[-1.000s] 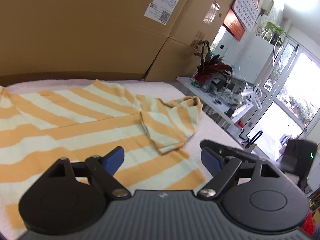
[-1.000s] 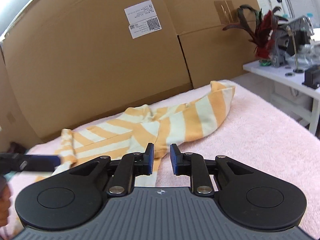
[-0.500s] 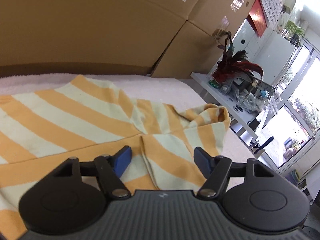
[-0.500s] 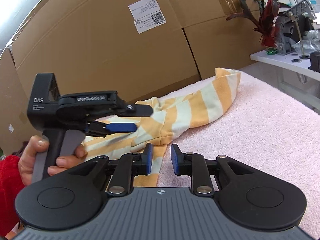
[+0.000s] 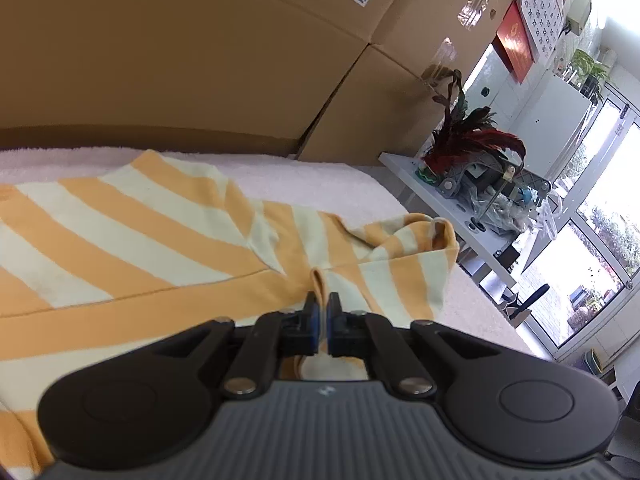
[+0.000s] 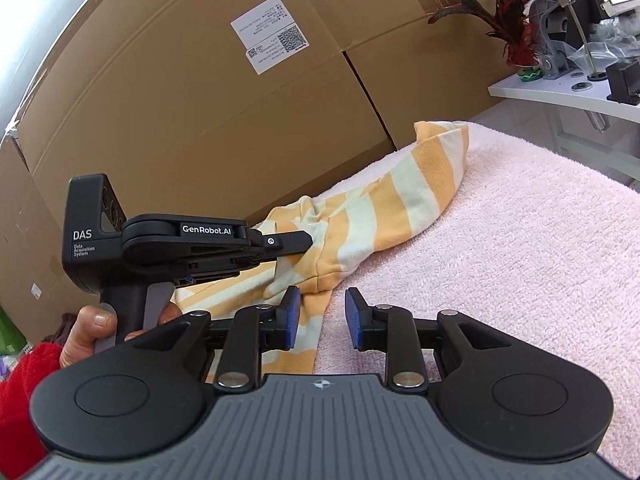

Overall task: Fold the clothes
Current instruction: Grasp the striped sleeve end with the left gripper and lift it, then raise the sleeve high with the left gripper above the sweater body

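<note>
An orange-and-cream striped knit garment [image 5: 132, 248] lies spread on a pale pink terry-cloth surface [image 6: 520, 248], with large brown cardboard boxes [image 5: 180, 48] standing behind it. To the left, most of the garment's body lies flat and looks unfolded, so the folding seems to be at an early stage. Near the middle, the left gripper [image 5: 320, 312] is clamped tight on a raised ridge of cloth by the seam where the sleeve [image 6: 404, 192] meets the body. To the right, that sleeve lies bunched and rumpled toward the edge of the surface. The right gripper [image 6: 322, 318] hovers low beside the garment's hem, its blue-padded jaws opening, only the hem's edge below the gap and nothing pinched. Straightening the sleeve and every fold appear left to do.
</note>
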`<action>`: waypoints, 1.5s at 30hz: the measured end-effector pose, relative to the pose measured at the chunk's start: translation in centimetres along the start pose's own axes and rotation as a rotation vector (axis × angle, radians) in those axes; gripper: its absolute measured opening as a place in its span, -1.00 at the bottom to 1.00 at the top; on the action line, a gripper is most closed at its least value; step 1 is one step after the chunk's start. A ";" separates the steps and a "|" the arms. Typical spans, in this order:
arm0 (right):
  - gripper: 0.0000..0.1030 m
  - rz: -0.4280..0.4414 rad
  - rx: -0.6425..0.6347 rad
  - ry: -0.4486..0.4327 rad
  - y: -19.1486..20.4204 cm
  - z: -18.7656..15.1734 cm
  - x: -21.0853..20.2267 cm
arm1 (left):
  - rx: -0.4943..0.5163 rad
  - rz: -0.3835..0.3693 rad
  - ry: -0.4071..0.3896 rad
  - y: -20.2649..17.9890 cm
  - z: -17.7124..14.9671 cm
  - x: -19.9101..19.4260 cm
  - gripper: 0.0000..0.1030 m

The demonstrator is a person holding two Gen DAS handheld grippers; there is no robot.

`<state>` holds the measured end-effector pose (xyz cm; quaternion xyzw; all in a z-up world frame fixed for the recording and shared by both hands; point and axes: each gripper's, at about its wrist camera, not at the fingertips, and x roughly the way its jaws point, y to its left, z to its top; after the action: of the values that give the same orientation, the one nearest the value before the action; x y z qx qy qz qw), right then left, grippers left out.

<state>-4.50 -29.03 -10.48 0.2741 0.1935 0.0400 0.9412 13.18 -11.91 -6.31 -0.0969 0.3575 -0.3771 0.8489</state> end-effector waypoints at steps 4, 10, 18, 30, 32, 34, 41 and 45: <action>-0.47 -0.016 0.011 -0.007 -0.2 0.1 -0.1 | -0.034 -0.026 -0.040 -0.5 0.6 -0.7 -1.00; -0.41 -0.042 0.045 -0.020 -0.6 0.3 -0.7 | -0.053 -0.084 -0.123 -1.4 3.4 -2.4 -1.00; -0.27 -0.026 -0.078 -0.009 2.9 1.0 -0.1 | -0.042 -0.116 -0.262 -2.0 8.2 -6.9 -1.00; -0.24 -0.067 -0.121 0.142 6.3 4.0 9.7 | -0.134 -0.051 -0.416 2.3 10.8 -16.5 -1.00; -0.21 -0.152 -0.137 0.122 6.0 3.9 10.5 | -0.161 -0.049 -0.432 3.6 11.1 -18.2 -1.00; -0.20 -0.216 -0.145 0.108 5.7 3.5 10.7 | -0.175 -0.019 -0.446 4.5 11.2 -19.7 -1.00; -0.17 -0.198 -0.154 0.072 6.0 3.0 10.1 | -0.246 -0.016 -0.495 6.7 10.3 -23.2 -1.00; -0.16 -0.141 -0.158 0.065 7.1 3.0 9.4 | -0.255 -0.018 -0.535 7.3 9.7 -25.1 -1.00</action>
<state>5.50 -22.82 -7.59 0.1834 0.2389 -0.0021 0.9536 12.38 9.94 10.93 -0.3020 0.1646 -0.2977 0.8905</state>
